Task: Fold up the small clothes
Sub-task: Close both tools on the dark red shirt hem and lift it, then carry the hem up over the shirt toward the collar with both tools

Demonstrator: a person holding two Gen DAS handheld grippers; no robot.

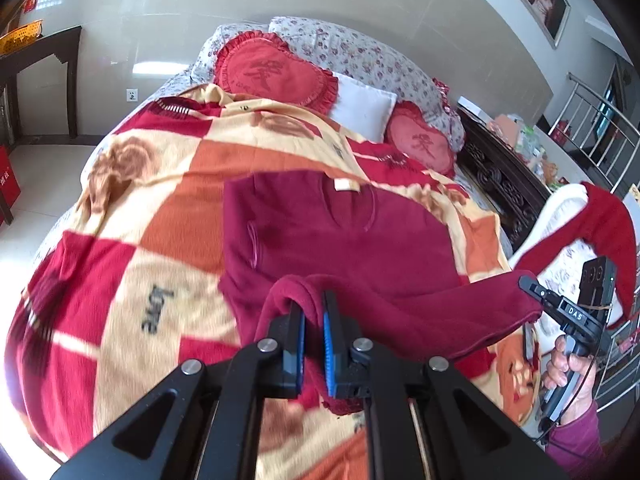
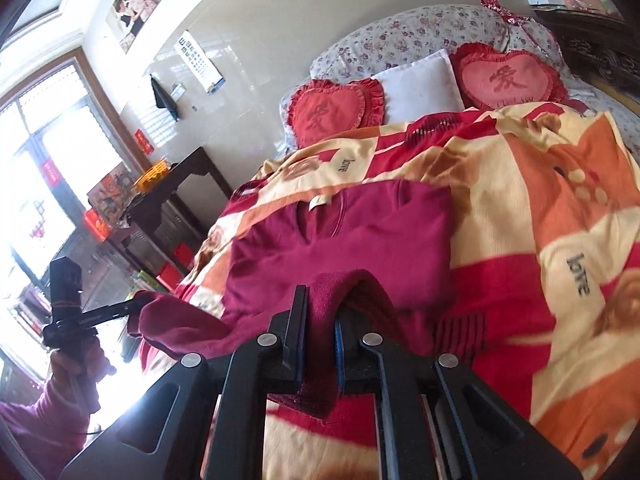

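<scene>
A maroon sweater (image 1: 352, 236) lies on the patterned blanket (image 1: 132, 288) with its collar and white label toward the pillows. It also shows in the right wrist view (image 2: 344, 232). My left gripper (image 1: 314, 300) is shut on the sweater's near hem, lifted off the blanket. My right gripper (image 2: 320, 304) is shut on the hem at the other corner. In the left wrist view the right gripper (image 1: 528, 284) holds the hem at the right. In the right wrist view the left gripper (image 2: 138, 302) holds it at the left. The hem hangs stretched between them.
Two red heart cushions (image 1: 272, 68) and a white pillow (image 1: 364, 108) lie at the head of the bed. A dark carved bed frame (image 1: 504, 188) runs along the right. A dark wooden table (image 2: 176, 196) stands beside the bed. A red garment (image 1: 612, 232) hangs over a white chair.
</scene>
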